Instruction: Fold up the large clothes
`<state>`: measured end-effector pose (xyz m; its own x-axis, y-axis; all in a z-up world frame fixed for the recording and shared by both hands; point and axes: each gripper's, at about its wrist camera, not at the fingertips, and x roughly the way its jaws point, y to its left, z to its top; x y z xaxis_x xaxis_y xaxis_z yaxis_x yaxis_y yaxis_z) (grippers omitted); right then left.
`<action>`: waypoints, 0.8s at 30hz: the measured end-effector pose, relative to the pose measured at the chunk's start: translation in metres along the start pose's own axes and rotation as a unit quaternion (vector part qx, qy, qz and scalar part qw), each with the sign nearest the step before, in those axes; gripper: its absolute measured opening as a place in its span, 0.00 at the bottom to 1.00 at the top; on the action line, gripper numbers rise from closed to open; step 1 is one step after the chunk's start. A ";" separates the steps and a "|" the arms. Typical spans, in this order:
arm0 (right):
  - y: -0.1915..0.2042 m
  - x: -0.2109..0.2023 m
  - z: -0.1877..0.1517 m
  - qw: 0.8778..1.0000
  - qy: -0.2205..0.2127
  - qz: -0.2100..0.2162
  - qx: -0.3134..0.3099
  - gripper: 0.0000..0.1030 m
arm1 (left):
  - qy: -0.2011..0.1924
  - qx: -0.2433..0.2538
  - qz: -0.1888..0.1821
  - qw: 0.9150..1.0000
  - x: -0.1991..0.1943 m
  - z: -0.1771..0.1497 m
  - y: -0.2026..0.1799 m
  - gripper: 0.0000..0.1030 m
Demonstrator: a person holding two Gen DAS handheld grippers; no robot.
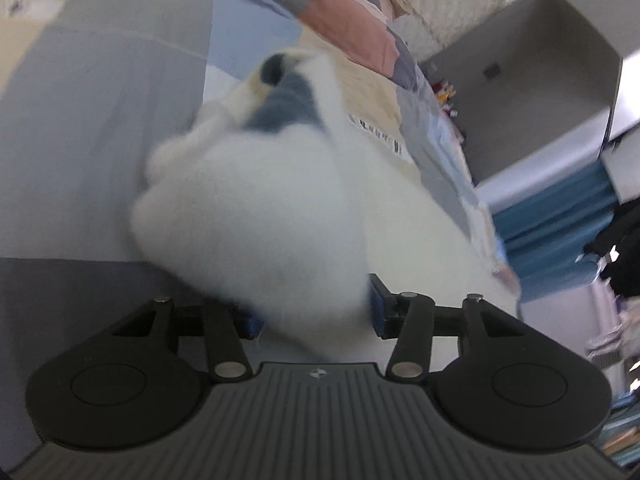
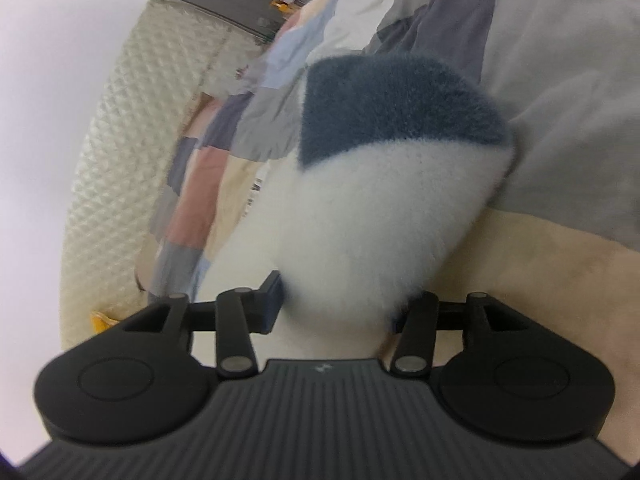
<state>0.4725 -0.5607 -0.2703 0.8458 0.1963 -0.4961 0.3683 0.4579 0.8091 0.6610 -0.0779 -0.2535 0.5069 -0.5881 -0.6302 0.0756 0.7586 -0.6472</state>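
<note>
Your two grippers each have a bunch of the same fluffy white garment (image 2: 360, 220) sitting between the jaws, one handful per side, which fits lowering a fold onto the bed. On the left gripper (image 1: 312, 316) the fleece fills the gap and both blue pads sit at its flanks; the right gripper (image 2: 334, 304) looks the same, a blue pad on either side of the pile. Whether the pads are pressing or have just let go, you cannot tell, because the fur swallows the pad faces.

Beneath it all lies the patchwork quilt (image 2: 240, 120) of grey, pink, cream and pale blue, spread over the bed as your folding surface. The garment lies on and above that quilt, running away from both cameras.

A slate-blue patch (image 2: 392, 108) marks part of the fleece. In the left view it shows as a dark panel beside a round opening, perhaps a cuff or neck; blur leaves that unsettled.

Hidden from you: the garment's outline, its hem and sleeves, and your fingertips. The quilted cream headboard (image 2: 132, 152) is cut off at the frame edge.
</note>
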 end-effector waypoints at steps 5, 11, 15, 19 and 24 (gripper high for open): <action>0.028 -0.040 -0.010 0.998 -0.006 -0.030 -0.047 0.49 | -0.008 0.050 0.027 0.998 -0.051 -0.012 -0.022 0.53; 0.077 -0.105 -0.020 0.995 -0.028 -0.002 -0.098 0.49 | -0.038 0.123 0.046 0.991 -0.133 -0.014 -0.071 0.53; 0.114 -0.156 -0.034 0.988 -0.038 0.003 -0.152 0.49 | -0.061 0.158 0.047 0.984 -0.189 -0.030 -0.103 0.53; 0.149 -0.210 -0.059 0.974 -0.046 0.008 -0.223 0.49 | -0.084 0.210 0.060 0.972 -0.247 -0.061 -0.136 0.57; 0.174 -0.273 -0.094 0.955 -0.068 0.016 -0.290 0.49 | -0.112 0.250 0.067 0.960 -0.314 -0.105 -0.175 0.61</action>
<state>0.2695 -0.4534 -0.0235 0.9101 0.1220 -0.3961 0.0990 0.8640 0.4937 0.3982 -0.0553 0.0129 0.7080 -0.4437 -0.5494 0.3708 0.8957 -0.2455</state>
